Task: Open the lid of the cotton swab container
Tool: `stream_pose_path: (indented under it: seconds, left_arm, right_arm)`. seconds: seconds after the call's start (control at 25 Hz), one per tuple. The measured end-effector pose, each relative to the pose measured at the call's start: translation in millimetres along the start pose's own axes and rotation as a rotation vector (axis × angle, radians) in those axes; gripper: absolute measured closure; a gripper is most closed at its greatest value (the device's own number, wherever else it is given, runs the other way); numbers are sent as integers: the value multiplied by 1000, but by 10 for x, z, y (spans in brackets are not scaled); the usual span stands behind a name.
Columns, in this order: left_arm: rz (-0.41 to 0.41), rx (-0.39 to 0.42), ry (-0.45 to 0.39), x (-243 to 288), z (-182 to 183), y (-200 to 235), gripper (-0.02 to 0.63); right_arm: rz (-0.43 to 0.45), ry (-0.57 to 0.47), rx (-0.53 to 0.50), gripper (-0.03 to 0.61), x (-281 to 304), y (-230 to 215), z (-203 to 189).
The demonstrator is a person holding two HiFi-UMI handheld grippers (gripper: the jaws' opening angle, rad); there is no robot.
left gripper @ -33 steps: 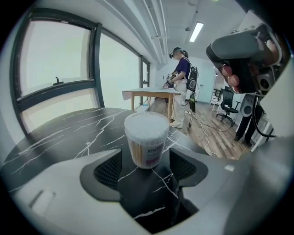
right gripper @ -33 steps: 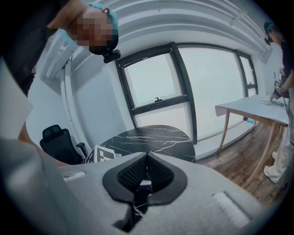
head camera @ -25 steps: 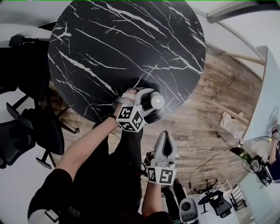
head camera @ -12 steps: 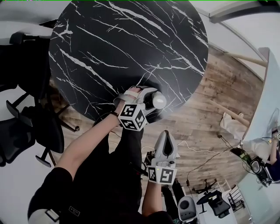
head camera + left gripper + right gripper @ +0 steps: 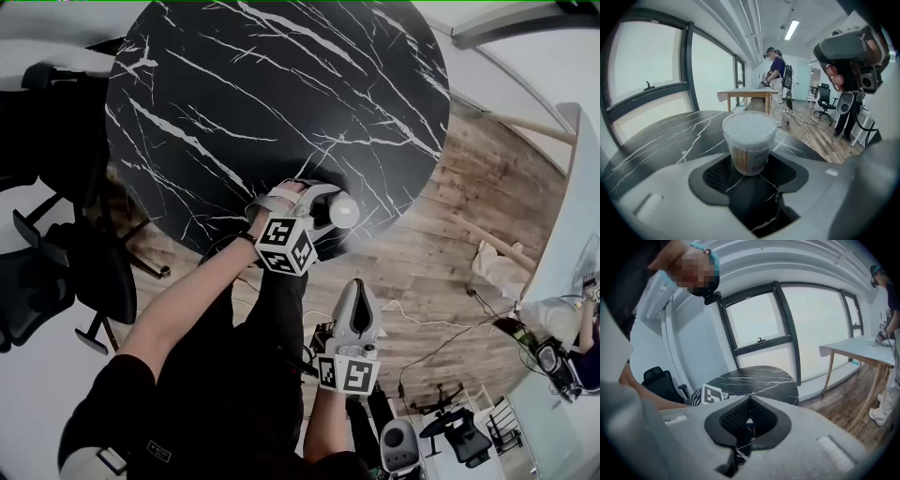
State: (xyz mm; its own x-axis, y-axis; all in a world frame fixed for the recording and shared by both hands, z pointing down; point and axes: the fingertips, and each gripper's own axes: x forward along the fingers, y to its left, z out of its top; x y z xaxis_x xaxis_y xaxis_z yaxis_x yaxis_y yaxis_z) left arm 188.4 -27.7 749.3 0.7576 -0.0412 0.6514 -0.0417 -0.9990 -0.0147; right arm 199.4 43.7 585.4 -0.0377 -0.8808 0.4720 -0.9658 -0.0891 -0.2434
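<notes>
Your left gripper (image 5: 749, 168) points forward and down from an extended forearm. Its jaws have just been closing to a wide grip, pads against the sides of the cotton swab container (image 5: 749, 140), which stands upright near the table (image 5: 281, 94) rim at 5 o'clock in the head view. Your right gripper (image 5: 749, 416) hangs beyond the rim at 6 o'clock above the wooden floor (image 5: 450, 234), jaws together on nothing. The container is packed with upright swabs, white tips under its lid (image 5: 749, 127), which is on.

The left gripper (image 5: 328, 202) hides the swab container (image 5: 344, 212) in the head view but for its white top, its jaws just closing round it. Whether the pads (image 5: 715, 174) touch it is unclear — its label (image 5: 761, 153) is half covered.
</notes>
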Motion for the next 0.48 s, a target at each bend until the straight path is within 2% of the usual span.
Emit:
stream_pose_path:
  seconds: [0.28, 0.48]
  left_arm:
    - [6, 30, -3, 1, -3, -14, 371]
    - [-23, 36, 4, -1, -5, -24, 376]
  right_arm:
    - [7, 2, -2, 580, -9, 14, -30]
    - [14, 3, -15, 580, -20, 11, -37]
